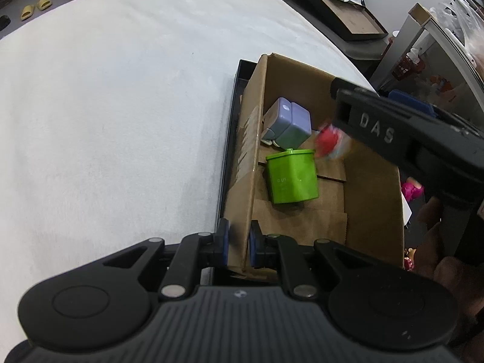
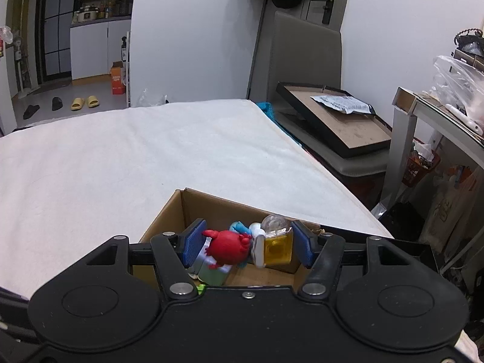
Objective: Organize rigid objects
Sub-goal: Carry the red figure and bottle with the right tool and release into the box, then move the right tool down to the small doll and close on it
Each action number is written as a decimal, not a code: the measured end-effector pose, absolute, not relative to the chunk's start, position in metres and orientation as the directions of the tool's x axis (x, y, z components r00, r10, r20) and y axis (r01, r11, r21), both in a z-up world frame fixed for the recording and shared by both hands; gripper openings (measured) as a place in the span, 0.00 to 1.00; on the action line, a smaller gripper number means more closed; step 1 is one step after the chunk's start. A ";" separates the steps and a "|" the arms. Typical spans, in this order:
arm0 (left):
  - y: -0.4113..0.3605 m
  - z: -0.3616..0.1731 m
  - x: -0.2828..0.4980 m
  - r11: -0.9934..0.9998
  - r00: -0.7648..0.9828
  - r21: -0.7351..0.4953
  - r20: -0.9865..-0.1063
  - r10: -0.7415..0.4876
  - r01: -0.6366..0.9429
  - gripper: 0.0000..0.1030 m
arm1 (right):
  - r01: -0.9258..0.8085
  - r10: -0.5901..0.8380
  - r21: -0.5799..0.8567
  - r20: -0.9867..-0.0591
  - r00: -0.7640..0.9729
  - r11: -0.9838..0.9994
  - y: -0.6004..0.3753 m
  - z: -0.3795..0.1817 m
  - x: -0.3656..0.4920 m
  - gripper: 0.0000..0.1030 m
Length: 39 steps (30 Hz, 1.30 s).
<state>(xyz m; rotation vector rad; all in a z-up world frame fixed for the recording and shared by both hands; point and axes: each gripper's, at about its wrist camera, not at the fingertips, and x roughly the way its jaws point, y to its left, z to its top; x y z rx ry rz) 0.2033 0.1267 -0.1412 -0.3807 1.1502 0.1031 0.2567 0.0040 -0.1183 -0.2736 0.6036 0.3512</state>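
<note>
An open cardboard box (image 1: 372, 193) stands on a white-covered table, partly over a black tray (image 1: 231, 121). Inside lie a lilac block (image 1: 287, 122) and a green lidded tub (image 1: 292, 175). My left gripper (image 1: 239, 243) is shut on the box's near-left wall. My right gripper (image 2: 248, 246) hangs over the box (image 2: 163, 220), jaws spread, with a toy between them: a red crab figure (image 2: 227, 248) joined to a blue-white piece and a yellow clear cube (image 2: 276, 248). The toy seems loose, blurred in the left wrist view (image 1: 329, 142).
The white cloth (image 1: 121, 121) covers the table to the left and far side. A grey chair with a black picture frame (image 2: 332, 121) stands beyond the right edge. A cluttered shelf (image 2: 447, 127) is at the right.
</note>
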 end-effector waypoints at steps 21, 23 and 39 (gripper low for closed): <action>0.119 -0.112 0.190 0.943 0.424 -0.140 -0.906 0.002 -0.303 0.38 | -0.218 0.164 -0.005 -0.644 0.747 0.976 -0.053 -0.103 0.258 0.69; 0.117 -0.109 0.188 0.943 0.425 -0.127 -0.905 0.017 -0.308 0.40 | -0.195 0.152 0.009 -0.658 0.737 0.981 -0.062 -0.105 0.257 0.69; 0.080 -0.087 0.173 0.956 0.447 -0.043 -0.890 0.096 -0.291 0.51 | -0.042 0.058 0.041 -0.733 0.677 0.998 -0.110 -0.118 0.233 0.84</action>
